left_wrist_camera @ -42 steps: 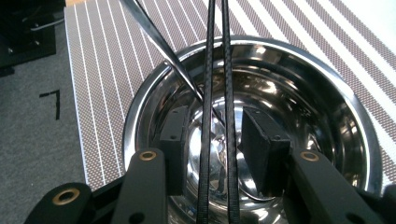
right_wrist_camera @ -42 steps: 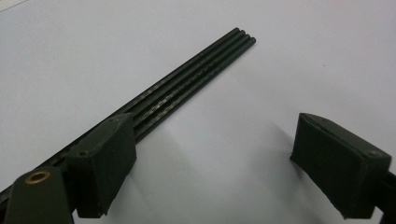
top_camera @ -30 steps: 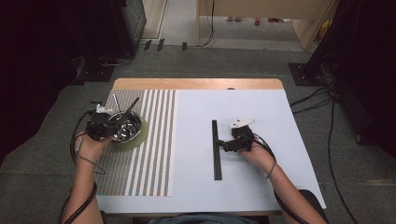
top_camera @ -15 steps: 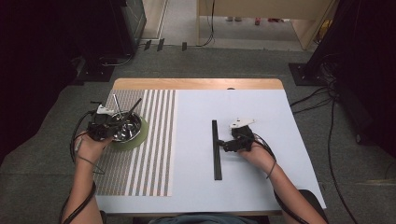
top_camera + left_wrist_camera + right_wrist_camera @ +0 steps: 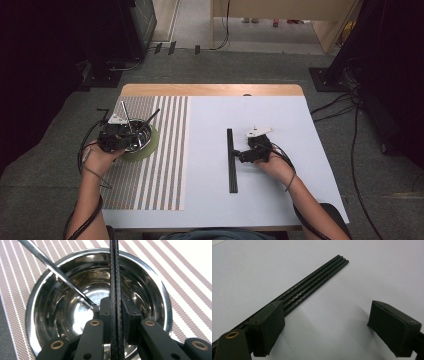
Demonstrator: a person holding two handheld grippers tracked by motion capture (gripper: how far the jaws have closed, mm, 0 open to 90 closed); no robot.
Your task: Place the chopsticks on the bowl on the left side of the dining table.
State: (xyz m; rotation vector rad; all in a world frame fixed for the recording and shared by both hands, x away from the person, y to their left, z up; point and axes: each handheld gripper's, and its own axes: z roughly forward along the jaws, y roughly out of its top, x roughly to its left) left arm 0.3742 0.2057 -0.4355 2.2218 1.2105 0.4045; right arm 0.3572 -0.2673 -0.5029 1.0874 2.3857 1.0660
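Over the steel bowl (image 5: 100,302) on the striped mat (image 5: 165,165), the left gripper (image 5: 115,310) clamps two thin black rods (image 5: 115,270). The right gripper (image 5: 325,327) gapes wide, holding nothing, just beside four more black rods (image 5: 317,280) lying flat on the white table (image 5: 280,200).

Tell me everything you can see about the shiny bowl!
The bowl is round, shiny metal like steel, with a mirror-bright inside and a flat rolled rim. It stands upright on a green round mat on the striped placemat, at the table's left side. A silver stick leans inside it, its tip near the bottom. A pair of thin black sticks, pinched by the left gripper, crosses over it.
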